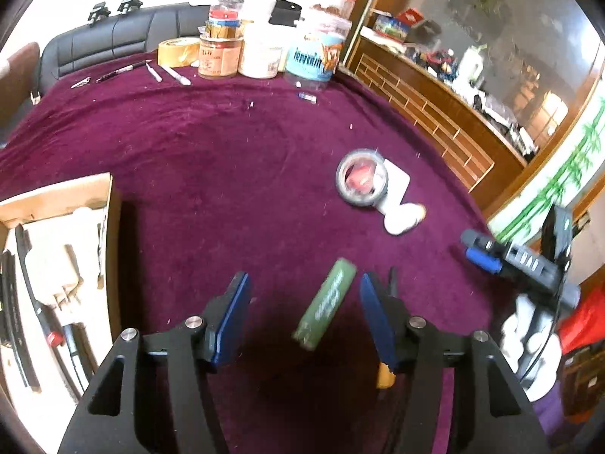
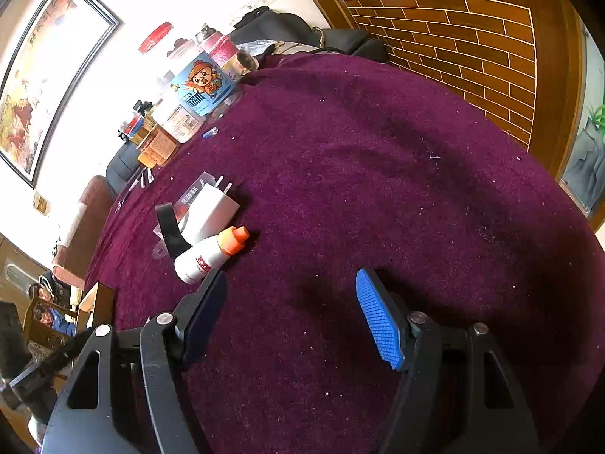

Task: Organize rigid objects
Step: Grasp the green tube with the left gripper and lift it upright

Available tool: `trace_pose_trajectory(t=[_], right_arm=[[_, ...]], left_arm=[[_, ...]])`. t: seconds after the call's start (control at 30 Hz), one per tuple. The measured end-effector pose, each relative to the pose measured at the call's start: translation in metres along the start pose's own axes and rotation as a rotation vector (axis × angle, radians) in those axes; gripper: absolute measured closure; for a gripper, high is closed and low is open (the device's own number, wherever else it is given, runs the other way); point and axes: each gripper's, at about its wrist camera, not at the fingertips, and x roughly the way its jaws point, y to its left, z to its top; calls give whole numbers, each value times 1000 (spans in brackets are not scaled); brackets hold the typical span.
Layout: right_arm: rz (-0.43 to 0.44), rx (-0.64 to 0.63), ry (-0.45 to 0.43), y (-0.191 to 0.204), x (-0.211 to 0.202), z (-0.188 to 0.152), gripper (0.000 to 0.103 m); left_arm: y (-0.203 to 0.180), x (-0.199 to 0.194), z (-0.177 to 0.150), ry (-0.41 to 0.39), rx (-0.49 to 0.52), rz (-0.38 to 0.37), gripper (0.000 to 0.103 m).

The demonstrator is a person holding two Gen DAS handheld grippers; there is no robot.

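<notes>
My left gripper [image 1: 304,314] is open above the purple cloth, its blue pads wide apart. A green cylinder [image 1: 326,303] lies tilted on the cloth between the pads, closer to the right one, touching neither. A black tool with a yellow handle [image 1: 386,375] lies behind the right pad. A tape roll [image 1: 362,182], a white charger [image 1: 397,182] and a small white bottle [image 1: 401,219] lie farther out. My right gripper [image 2: 291,314] is open and empty; the white bottle with its orange cap [image 2: 207,255] and the charger [image 2: 210,213] lie just beyond its left finger. It also shows in the left wrist view [image 1: 482,251].
An open cardboard box [image 1: 56,265] holding a white plug and dark tools sits at the left. Jars, a blue-labelled tub [image 1: 314,58], a tape roll [image 1: 178,52] and pens [image 1: 174,74] line the table's far edge. A wooden cabinet [image 1: 435,113] stands to the right.
</notes>
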Motion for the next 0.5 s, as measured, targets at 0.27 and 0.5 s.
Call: trace_pose_trajectory(t=[0.27,0.5], right_arm=[[-1,0,0,0,0,0,32],[-15,-9,0,0,1,-1,32]], left_arm=[[-41,40,-14,68,185,108,50],[-54,35,-23,50,178,137,87]])
